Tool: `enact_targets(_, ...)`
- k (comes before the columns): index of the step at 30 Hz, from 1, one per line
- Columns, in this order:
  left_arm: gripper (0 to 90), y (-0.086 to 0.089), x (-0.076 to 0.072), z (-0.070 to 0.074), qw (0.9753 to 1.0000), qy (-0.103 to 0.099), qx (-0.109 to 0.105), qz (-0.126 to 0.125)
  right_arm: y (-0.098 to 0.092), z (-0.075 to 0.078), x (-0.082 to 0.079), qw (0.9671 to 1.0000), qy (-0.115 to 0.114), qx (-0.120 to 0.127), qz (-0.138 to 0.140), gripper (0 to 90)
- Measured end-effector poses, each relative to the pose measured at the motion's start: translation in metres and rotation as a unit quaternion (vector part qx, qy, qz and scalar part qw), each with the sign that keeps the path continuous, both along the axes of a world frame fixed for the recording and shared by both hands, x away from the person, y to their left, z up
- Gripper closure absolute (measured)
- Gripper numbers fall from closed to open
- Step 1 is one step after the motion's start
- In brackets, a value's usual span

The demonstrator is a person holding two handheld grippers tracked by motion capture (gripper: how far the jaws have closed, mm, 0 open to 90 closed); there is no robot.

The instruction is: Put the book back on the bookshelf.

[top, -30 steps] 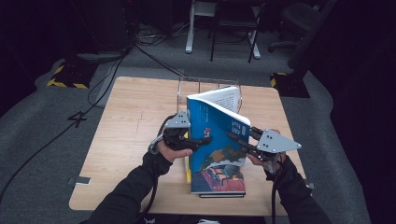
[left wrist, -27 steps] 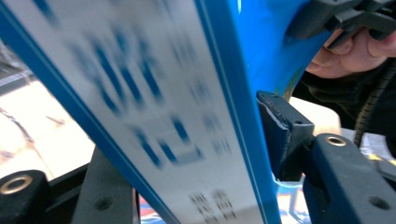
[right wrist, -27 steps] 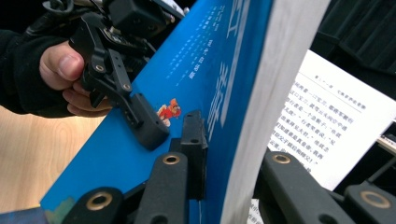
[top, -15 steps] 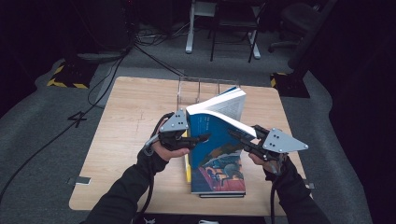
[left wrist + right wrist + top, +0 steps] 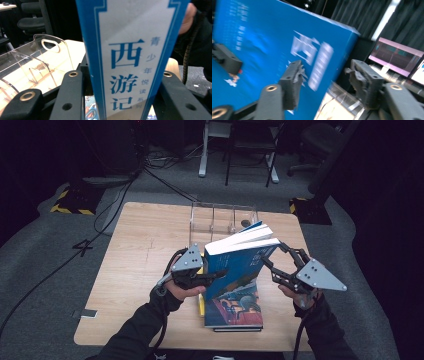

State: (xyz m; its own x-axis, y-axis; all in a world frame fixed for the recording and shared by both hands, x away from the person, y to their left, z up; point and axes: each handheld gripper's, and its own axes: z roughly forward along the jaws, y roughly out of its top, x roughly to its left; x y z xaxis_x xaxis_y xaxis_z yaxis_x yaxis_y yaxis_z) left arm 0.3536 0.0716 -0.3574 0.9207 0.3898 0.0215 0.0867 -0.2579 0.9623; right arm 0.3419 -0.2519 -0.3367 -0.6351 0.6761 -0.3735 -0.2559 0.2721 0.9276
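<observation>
Left gripper (image 5: pixel 212 277) is clamping the blue book's (image 5: pixel 235 265) spine, its title legible in the left gripper view; book tilting above a flat book (image 5: pixel 235 312). Right gripper (image 5: pixel 324 80) is gaping beside the cover, empty.

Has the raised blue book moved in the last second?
Yes. The blue book has tipped back toward the clear rack, away from the book lying flat.
</observation>
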Motion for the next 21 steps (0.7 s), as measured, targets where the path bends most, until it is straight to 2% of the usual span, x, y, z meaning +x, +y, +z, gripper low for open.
enact_targets(1,60.0,0.000,-0.001,0.000,1.0000,-0.002,0.001,-0.001,-0.004,-0.002,0.006,0.9993,0.033,0.013,0.012,37.4)
enact_targets(2,60.0,-0.001,-0.001,0.000,1.0000,-0.004,0.001,-0.001,-0.006,-0.006,0.013,0.9977,0.063,0.013,0.019,34.4)
enact_targets(5,59.9,0.000,-0.001,-0.001,1.0000,0.000,-0.006,0.006,-0.007,-0.020,0.024,0.9936,0.104,0.017,0.040,30.8)
enact_targets(7,59.8,0.000,-0.002,-0.002,0.9999,-0.002,-0.006,0.009,-0.004,-0.031,0.033,0.9884,0.140,0.013,0.059,29.2)
enact_targets(9,59.7,-0.001,-0.001,-0.002,0.9999,-0.003,-0.007,0.010,0.000,-0.039,0.037,0.9838,0.161,0.007,0.079,29.0)
enact_targets(11,59.6,-0.002,-0.002,-0.001,0.9999,-0.002,-0.007,0.011,0.006,-0.045,0.037,0.9814,0.170,-0.009,0.087,29.8)
enact_targets(12,59.5,-0.002,-0.002,-0.001,0.9999,-0.003,-0.006,0.011,0.009,-0.047,0.036,0.9810,0.171,-0.017,0.090,28.7)
enact_targets(13,59.4,-0.003,-0.002,-0.001,0.9999,-0.004,-0.005,0.012,0.011,-0.047,0.036,0.9821,0.167,-0.019,0.086,28.4)
enact_targets(15,59.1,-0.003,-0.002,0.000,0.9999,-0.004,-0.004,0.015,0.011,-0.048,0.036,0.9813,0.172,-0.013,0.085,29.3)
enact_targets(18,58.8,-0.002,-0.001,0.001,0.9999,-0.007,0.001,0.013,0.011,-0.048,0.036,0.9819,0.170,-0.012,0.083,29.8)
enact_targets(21,58.0,-0.003,0.000,0.004,0.9999,-0.006,-0.010,0.010,0.011,-0.048,0.035,0.9820,0.170,-0.011,0.082,30.2)
